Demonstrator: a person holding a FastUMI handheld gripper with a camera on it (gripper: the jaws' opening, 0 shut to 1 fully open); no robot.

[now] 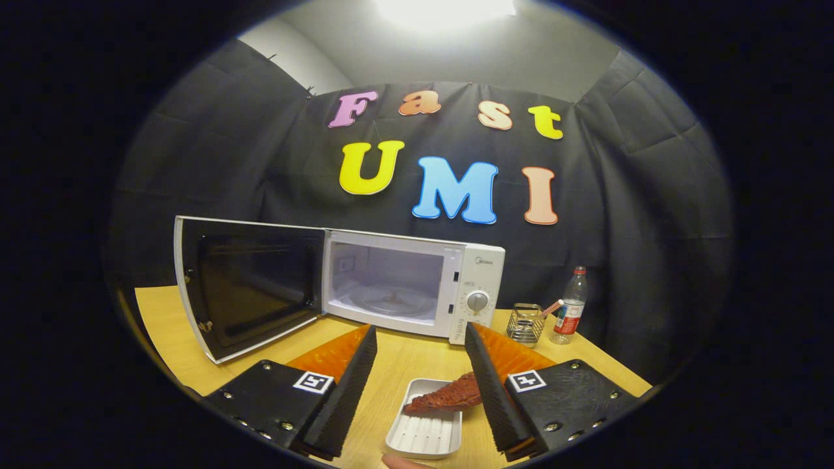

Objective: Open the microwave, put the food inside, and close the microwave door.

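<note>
The gripper (420, 348) hangs above a wooden table (404, 358) with its fingers spread wide apart, clamped on nothing. Between them, low and nearer the right finger, a white tray (423, 430) carries a reddish-brown piece of food (446, 397). Beyond the fingertips, a white microwave (417, 286) stands with its door (244, 286) swung fully open to the left, glass turntable (391, 301) bare. A wire holder (525, 324) and plastic bottle (570, 306) sit beside it.

Bare table (404, 358) lying beyond the jaws up to the microwave (404, 286); its door (247, 286) standing wide open; tray (427, 426) sitting between the jaws.
</note>
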